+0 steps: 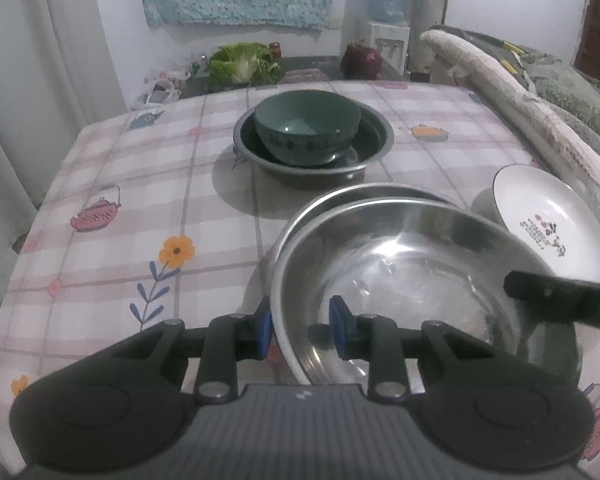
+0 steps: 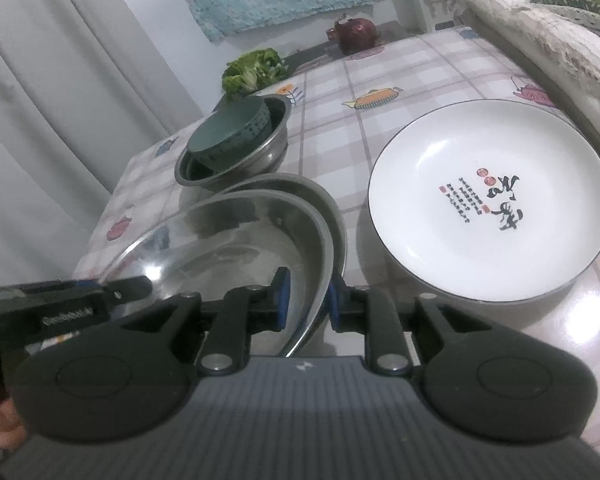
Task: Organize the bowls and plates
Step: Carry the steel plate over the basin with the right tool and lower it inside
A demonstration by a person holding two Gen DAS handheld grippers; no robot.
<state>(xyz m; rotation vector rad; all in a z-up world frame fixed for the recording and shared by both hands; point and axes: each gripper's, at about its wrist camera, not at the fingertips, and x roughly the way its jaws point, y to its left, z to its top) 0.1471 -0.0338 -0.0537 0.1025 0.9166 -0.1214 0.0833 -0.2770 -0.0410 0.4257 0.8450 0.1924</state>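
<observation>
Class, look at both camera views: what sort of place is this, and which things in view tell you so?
Probably a lived-in home dining or kitchen corner. A table with a patterned tablecloth holds steel basins and a white plate; leafy greens and a water dispenser stand behind; folded bedding lies beside.

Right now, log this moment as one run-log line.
left fingers: astride steel basin rim | right fingers: astride opposite rim | basin: over second basin | white plate: on table

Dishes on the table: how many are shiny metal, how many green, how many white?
Shiny metal: 3, the top steel basin, the steel basin under it, the far steel basin.
Green: 1, the green bowl.
White: 1, the white plate.
Total: 5
</observation>
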